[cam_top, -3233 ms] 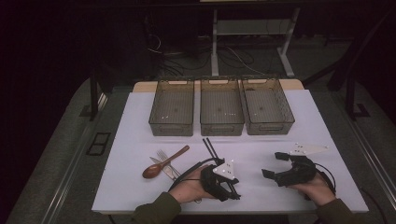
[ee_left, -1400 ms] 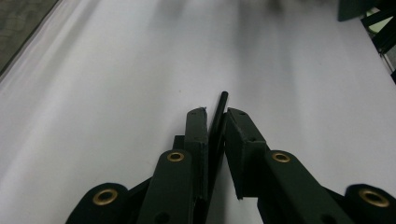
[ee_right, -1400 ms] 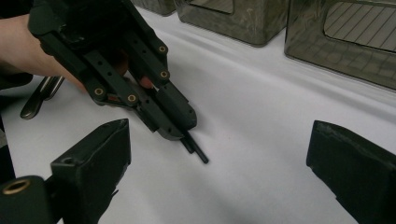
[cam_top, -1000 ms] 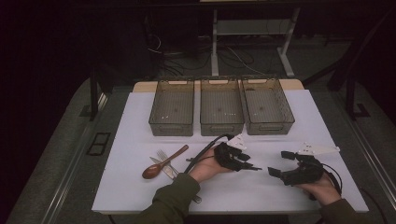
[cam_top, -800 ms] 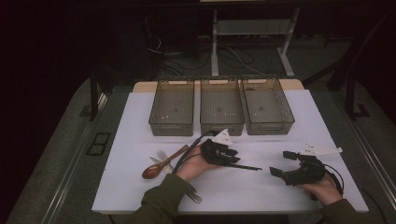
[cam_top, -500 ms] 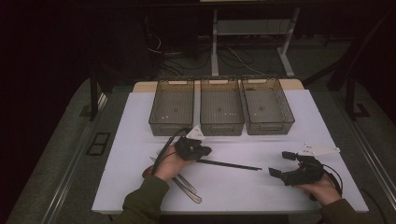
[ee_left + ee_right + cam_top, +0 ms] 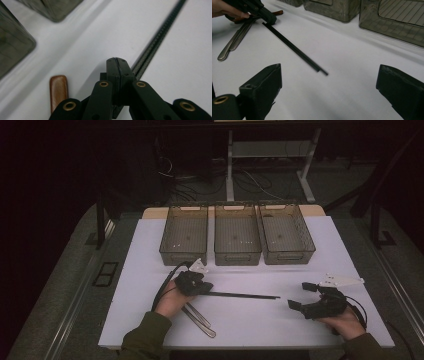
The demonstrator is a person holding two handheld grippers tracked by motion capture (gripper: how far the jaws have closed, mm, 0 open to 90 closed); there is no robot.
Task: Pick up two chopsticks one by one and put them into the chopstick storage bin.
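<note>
**Left tongs clenched at the near end of the chopsticks**

The pair of black chopsticks (image 7: 245, 295) lies flat on the white worktop (image 7: 250, 325), in front of the three baskets, stretching from the left hand toward the right. The sticks lie side by side as one thin bar, which is likely why they are being taken at one end rather than mid-length: a grip there keeps both together. The left tongs (image 7: 117, 65) are clenched; their jaws have just been closing, and in the left gripper view the pads meet at the near end of the chopsticks, which run off beyond them. Whether the sticks are truly pinched or the pads shut just beside them I cannot tell for certain.

Under the left hand (image 7: 172, 300) lie metal cutlery handles (image 7: 200, 320) and a wooden spoon (image 7: 58, 90), close enough to be nudged if the sticks are dragged.

The right tongs (image 7: 306, 296) rest low on the worktop, released, jaws wide with nothing between them, facing the far tip of the sticks, well placed to steady or receive it.

The three baskets (image 7: 237, 234) stand in a row behind, mouths up, probably the sorting places.
</note>
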